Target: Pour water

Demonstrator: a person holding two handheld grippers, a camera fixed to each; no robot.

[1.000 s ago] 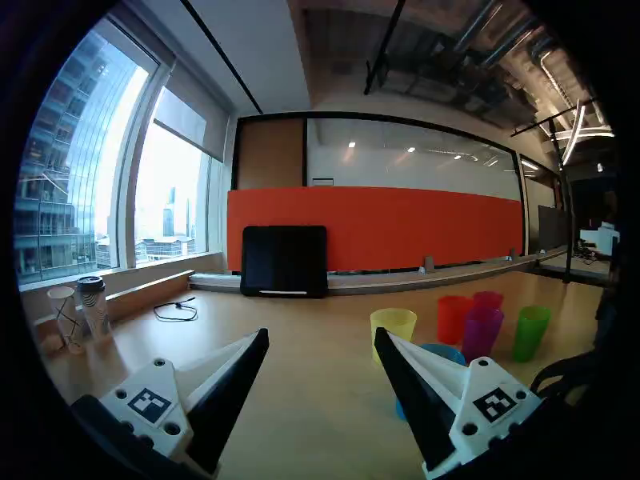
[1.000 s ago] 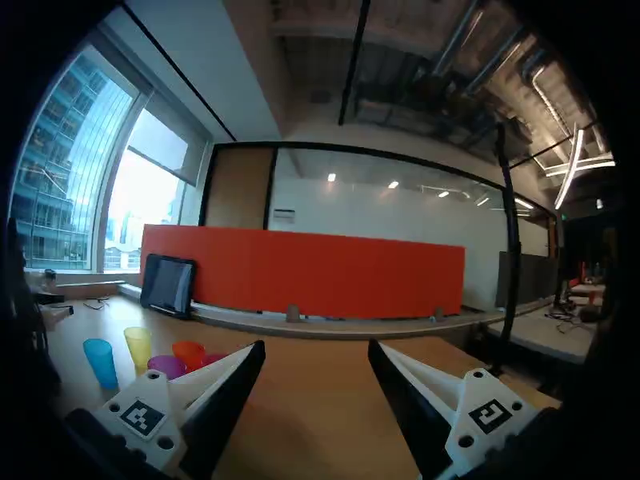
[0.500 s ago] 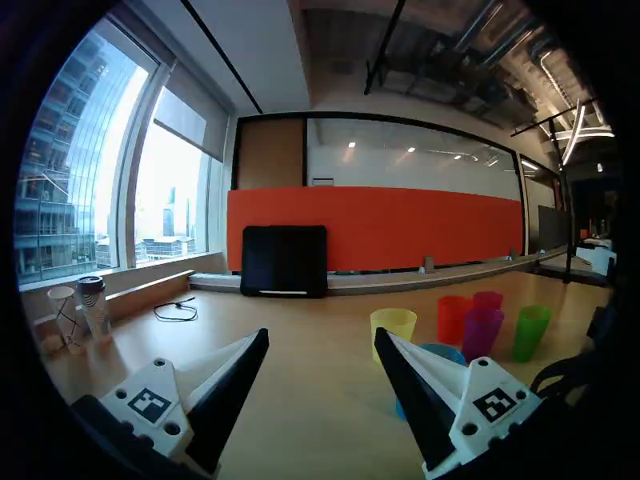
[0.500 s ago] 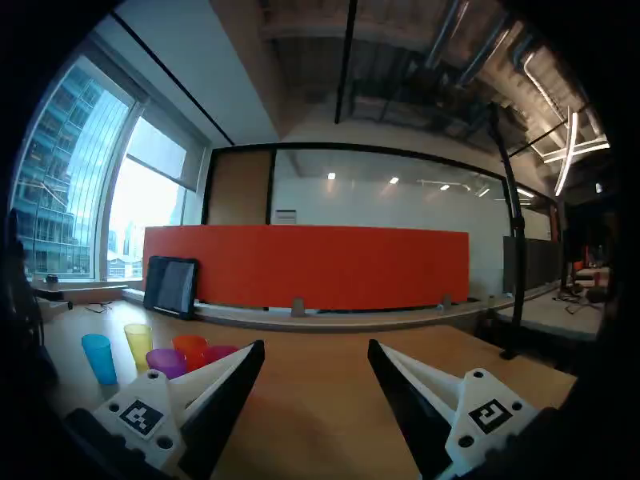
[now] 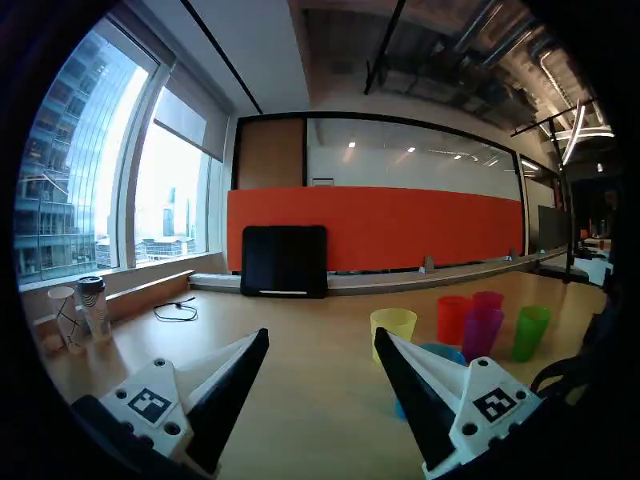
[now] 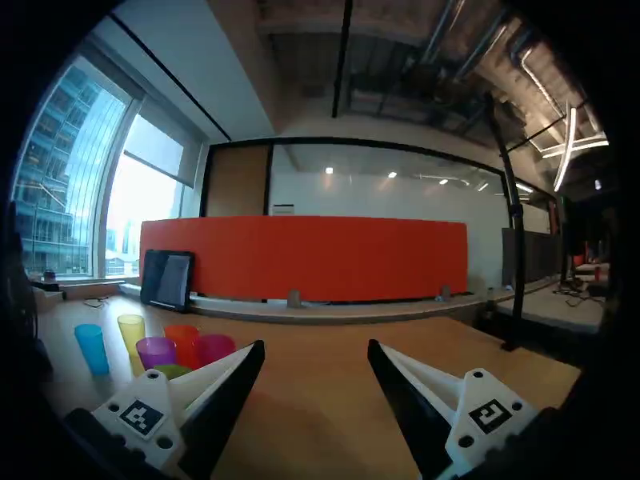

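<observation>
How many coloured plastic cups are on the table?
6, clustered together: yellow cup, blue cup partly hidden, red cup, pink cup, purple cup, green cup. Others may be hidden.

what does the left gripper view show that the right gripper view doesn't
Left gripper view: the left gripper, open, two paper cups by the window, the green cup in full. Right gripper view: the right gripper, open, the blue cup in full. Both: the coloured cups, the tablet against the orange partition, the wooden table.
</observation>
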